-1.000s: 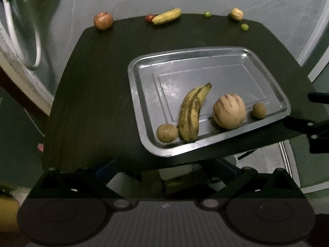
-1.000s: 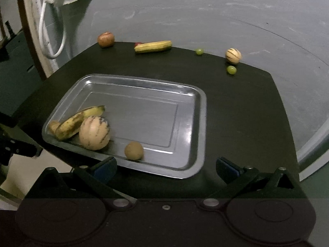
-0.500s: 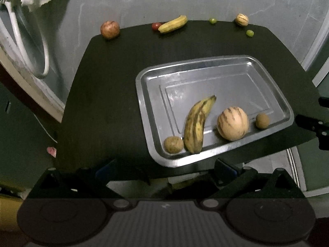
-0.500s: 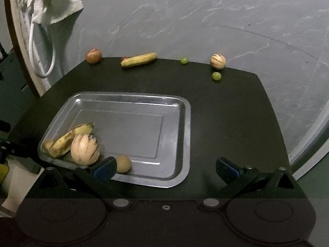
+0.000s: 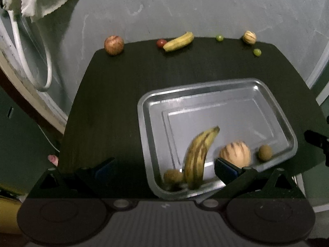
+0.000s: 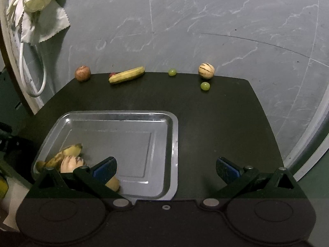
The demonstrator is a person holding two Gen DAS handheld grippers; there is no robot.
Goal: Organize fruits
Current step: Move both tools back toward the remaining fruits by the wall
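- While I am holding both tools above the near edge of the dark worktop (image 6: pixel 216 123), the left tool (image 5: pixel 164 169) is standing wide apart with nothing between its fingers, and the right tool (image 6: pixel 165 169) is likewise spread wide and gripping nothing.
- I am seeing the metal tray (image 5: pixel 257 86) lying on the worktop's near half, and it is carrying a spotted banana (image 5: pixel 198 154), a large striped melon (image 5: pixel 236 151) just to the banana's right, a small brown fruit (image 5: pixel 264 153) near the tray's right rim, and another brown fruit (image 5: pixel 172 176) touching the banana's near end.
- In the right wrist view, the left finger of my right tool is partly covering the fruit in the tray's near left corner.
- Along the far edge, well apart from the tray, an apple (image 6: pixel 82 73), a small red fruit (image 5: pixel 161 42) touching a yellow banana (image 6: pixel 127 75), a green grape (image 6: pixel 172 72), a small striped melon (image 6: pixel 206 71) and a second grape (image 6: pixel 205 86) are sitting loose.
- A white cloth (image 6: pixel 44 23) is hanging over a white hose (image 6: pixel 30 78) on the left.
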